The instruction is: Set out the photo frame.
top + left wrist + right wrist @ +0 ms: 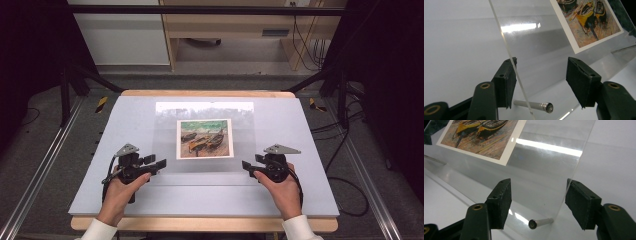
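A clear acrylic sheet [167,125] leans back on the pale table mat [300,130], with a painted print of boats [205,138] mounted in its middle. My left gripper [160,166] sits at the sheet's lower left corner and my right gripper [247,166] at its lower right. In the left gripper view the jaws [540,72] stand apart; the sheet's edge [509,55] runs along the left pad, and a small metal peg [534,105] sticks out below. In the right gripper view the jaws [539,192] straddle the sheet's other edge [571,177], above a matching peg [541,222]. Neither pair of pads presses on the sheet.
The mat lies on a wooden tabletop [200,223]. Metal rails [45,165] run along both sides, dark frame legs [65,95] stand at the back corners, and cables [345,150] trail on the floor at right. A cabinet [125,35] stands beyond the table.
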`<action>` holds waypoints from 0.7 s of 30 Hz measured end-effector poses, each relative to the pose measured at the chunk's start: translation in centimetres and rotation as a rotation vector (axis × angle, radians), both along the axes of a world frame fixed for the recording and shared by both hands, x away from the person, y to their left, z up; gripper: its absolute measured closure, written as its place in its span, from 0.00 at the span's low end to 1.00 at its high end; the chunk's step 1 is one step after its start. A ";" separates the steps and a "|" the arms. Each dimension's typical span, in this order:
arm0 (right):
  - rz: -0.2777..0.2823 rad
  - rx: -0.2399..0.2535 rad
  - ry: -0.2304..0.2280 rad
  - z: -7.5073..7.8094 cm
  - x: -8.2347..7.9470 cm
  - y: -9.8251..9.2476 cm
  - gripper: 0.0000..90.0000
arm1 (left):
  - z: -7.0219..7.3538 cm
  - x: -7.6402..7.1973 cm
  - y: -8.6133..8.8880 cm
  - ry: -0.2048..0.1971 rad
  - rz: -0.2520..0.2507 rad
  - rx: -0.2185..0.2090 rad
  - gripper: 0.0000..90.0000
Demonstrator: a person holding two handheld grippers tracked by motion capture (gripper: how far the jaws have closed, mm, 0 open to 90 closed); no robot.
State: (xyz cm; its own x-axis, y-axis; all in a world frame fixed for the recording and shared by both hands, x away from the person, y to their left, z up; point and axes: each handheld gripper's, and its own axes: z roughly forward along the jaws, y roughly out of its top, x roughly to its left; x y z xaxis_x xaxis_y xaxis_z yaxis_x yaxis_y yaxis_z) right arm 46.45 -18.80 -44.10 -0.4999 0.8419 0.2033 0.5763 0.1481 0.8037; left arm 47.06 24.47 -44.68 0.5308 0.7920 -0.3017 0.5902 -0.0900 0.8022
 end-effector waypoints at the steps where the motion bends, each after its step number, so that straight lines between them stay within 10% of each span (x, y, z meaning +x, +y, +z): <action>1: -0.001 0.001 0.001 0.0 -0.1 0.0 0.43 | 0.0 0.0 0.0 -0.002 0.000 0.001 0.45; 21: -0.014 -0.027 -0.018 0.0 -1.4 0.0 0.50 | 0.2 -1.2 -0.1 -0.022 -0.011 0.052 0.48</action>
